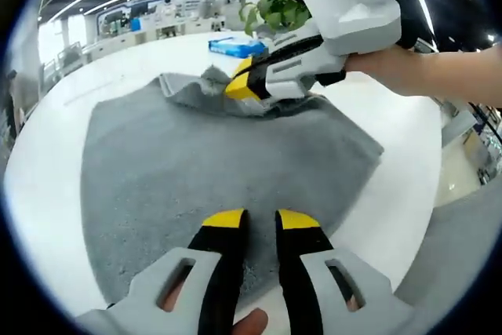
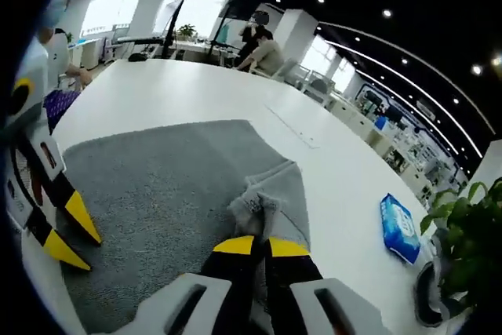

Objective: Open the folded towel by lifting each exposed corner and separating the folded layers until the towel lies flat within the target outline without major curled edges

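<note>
A: Where is the right tool point(image 2: 261, 247)?

B: Its yellow-tipped jaws are clenched on a bunched fold of the grey towel point(image 2: 169, 194) at the towel's edge. In the left gripper view the same tool point(image 1: 249, 84) comes in from the right, held by a hand point(image 1: 392, 64), pinching the crumpled corner at the far end of the towel point(image 1: 212, 162).

A: And the left tool point(image 1: 260, 218)?

B: It is over the near part of the towel with a narrow gap between its jaws and nothing held in it, so released. In the right gripper view it point(image 2: 69, 229) stands at the left, tips down at the cloth; whether they touch I cannot tell.

A: How does the towel lie?

B: Mostly flat on the white worktop point(image 2: 196, 92), one broad grey sheet. The near and side edges look straight. The pinched corner is still folded over and rumpled.

A: Open room?

B: Bare worktop runs wide past the towel on its far side and to both flanks.

A: What else is around?

B: A blue packet point(image 2: 400, 227) lies on the worktop, well apart from the towel, and a green plant point(image 2: 463, 225) stands beyond it, near the worktop's edge. A person point(image 2: 265, 51) sits at the far end of the worktop. Nothing lies on the towel besides the tools.
</note>
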`<control>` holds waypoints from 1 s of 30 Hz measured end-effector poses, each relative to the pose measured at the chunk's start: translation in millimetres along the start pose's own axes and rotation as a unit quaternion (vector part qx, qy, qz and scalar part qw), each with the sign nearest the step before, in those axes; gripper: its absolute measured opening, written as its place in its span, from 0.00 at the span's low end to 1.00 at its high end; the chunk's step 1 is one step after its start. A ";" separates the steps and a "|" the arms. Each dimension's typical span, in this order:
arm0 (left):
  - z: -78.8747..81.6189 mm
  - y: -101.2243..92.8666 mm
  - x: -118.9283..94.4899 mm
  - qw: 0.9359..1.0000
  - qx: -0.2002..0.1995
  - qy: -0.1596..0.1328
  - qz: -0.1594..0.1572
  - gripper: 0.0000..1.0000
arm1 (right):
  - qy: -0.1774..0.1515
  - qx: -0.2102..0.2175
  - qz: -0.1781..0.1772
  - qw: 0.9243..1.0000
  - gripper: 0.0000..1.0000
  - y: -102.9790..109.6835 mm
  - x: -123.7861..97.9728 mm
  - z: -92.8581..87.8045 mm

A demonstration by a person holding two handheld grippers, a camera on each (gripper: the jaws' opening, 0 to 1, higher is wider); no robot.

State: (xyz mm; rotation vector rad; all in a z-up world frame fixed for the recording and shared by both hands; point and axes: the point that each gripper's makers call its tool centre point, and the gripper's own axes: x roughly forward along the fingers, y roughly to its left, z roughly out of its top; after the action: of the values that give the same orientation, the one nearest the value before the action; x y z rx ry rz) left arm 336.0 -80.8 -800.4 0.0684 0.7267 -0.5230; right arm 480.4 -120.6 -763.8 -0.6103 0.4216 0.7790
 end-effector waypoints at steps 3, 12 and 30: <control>0.0 0.3 -0.2 1.000 -0.002 -0.001 0.000 0.14 | -0.004 0.019 -0.024 1.000 0.01 -16.9 -3.6 -2.6; -3.2 3.5 -1.8 1.000 -0.027 0.011 0.003 0.10 | -0.016 0.057 -0.102 0.993 0.01 -66.9 -23.6 -18.0; -8.5 28.4 -8.9 0.997 -0.020 0.031 0.061 0.05 | 0.007 0.114 -0.157 0.981 0.02 -97.3 -30.1 -59.9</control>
State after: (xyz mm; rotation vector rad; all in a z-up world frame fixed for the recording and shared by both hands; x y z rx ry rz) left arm 338.8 -50.2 -804.4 0.0920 0.7888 -0.3919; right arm 526.6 -229.2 -757.8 -0.4531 0.4097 0.4181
